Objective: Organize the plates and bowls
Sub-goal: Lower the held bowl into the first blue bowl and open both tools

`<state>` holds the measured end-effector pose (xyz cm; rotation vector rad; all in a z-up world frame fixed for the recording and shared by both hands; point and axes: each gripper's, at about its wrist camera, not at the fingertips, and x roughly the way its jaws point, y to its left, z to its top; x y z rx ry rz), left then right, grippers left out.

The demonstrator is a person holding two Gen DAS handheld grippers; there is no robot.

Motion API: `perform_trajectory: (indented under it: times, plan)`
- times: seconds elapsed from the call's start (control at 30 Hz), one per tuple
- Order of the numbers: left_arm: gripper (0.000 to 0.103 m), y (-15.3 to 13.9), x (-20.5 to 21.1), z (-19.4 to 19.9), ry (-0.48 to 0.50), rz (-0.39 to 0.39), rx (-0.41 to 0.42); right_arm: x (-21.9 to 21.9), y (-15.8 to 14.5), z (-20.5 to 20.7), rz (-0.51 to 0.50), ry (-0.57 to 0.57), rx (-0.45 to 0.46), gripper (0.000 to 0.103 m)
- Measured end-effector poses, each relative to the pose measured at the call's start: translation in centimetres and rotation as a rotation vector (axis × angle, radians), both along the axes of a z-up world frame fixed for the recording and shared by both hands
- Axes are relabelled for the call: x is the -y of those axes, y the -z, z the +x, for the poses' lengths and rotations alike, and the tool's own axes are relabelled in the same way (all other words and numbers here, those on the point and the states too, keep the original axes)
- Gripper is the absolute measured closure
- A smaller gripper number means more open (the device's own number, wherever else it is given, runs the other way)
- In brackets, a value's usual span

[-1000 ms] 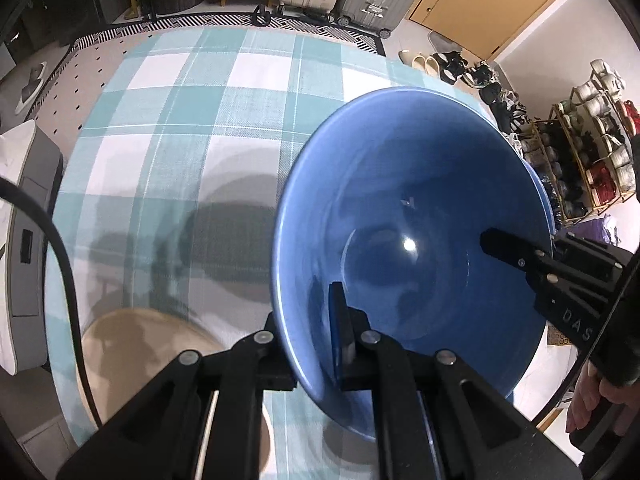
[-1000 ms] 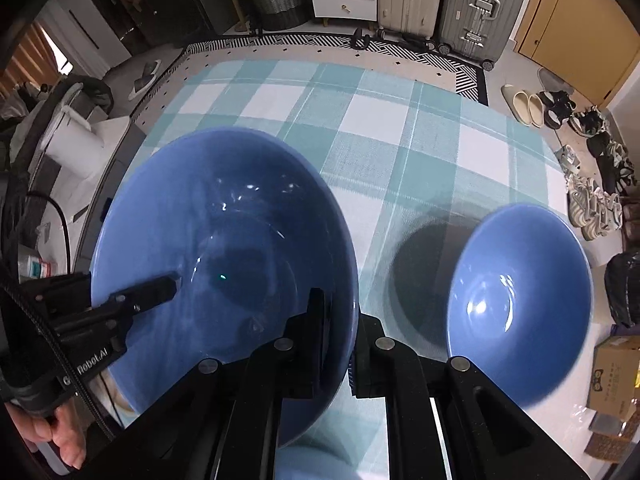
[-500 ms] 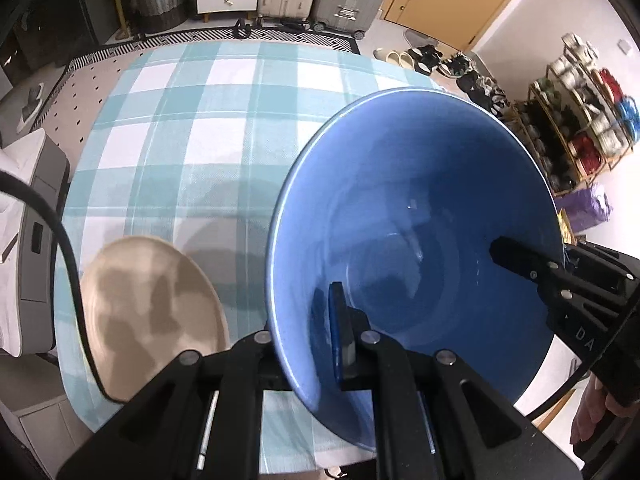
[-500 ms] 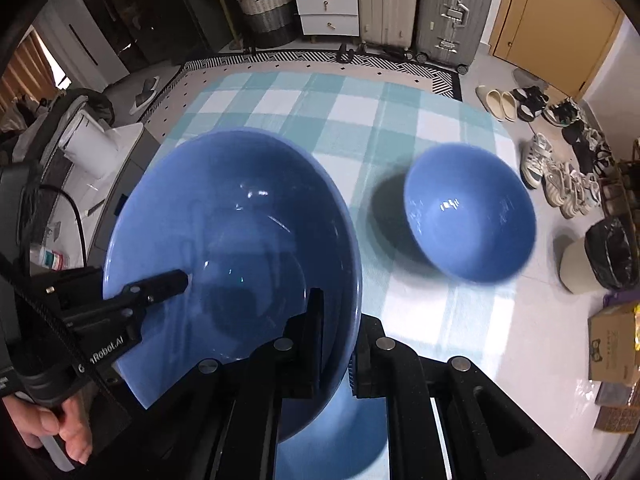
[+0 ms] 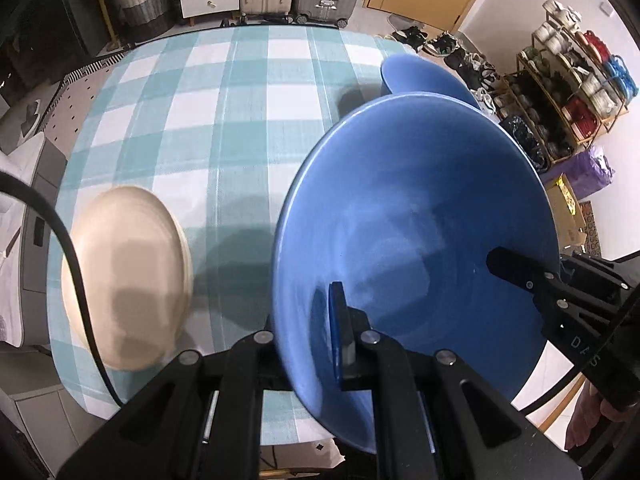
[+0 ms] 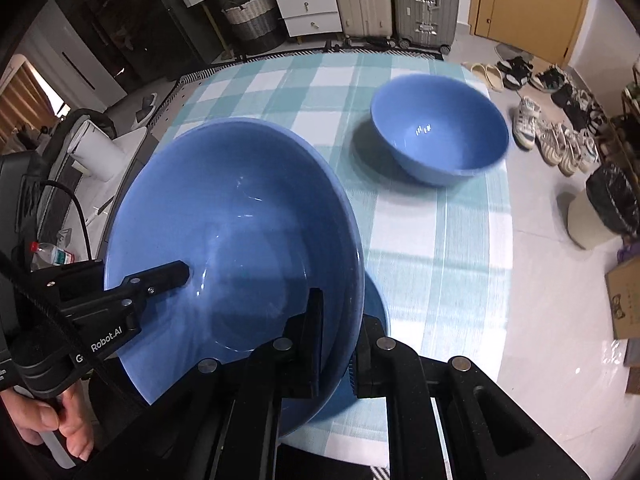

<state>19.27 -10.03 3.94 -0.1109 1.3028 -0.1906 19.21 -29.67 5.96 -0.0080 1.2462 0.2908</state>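
The large bowl (image 5: pixel 416 240) is held above the near edge of the surface (image 5: pixel 240 112) and serves as the landmark. The left tool (image 5: pixel 308 344) grips its near-left rim; the right tool (image 6: pixel 336 340) grips its near-right rim, each with one finger inside the bowl and one outside. The plate (image 5: pixel 124 292) lies on the surface to the left of the large bowl, near the left edge. The small bowl (image 6: pixel 438 128) stands on the surface beyond the large bowl and to its right, well apart from it. Another dish (image 6: pixel 376 300) lies partly hidden beneath the large bowl's right side.
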Motion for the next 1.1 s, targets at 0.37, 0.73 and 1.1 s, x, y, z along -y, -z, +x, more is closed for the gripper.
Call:
perform_trajectory:
  times: [0.37, 0.73, 1.1]
  plan:
    - [0.095, 2.0, 2.0, -1.9, 0.029, 0.037, -0.011, 1.4, 3.4, -2.4, -0.044, 0.032, 0.0, 0.093]
    - [0.093, 3.8, 2.8, -2.4, 0.054, 0.073, -0.03, 1.2, 5.4, -2.8, -0.085, 0.022, 0.008, 0.092]
    - [0.09, 4.0, 2.9, -2.0, 0.061, 0.069, -0.075, 0.2, 5.3, -3.6, -0.166, -0.015, 0.062, 0.089]
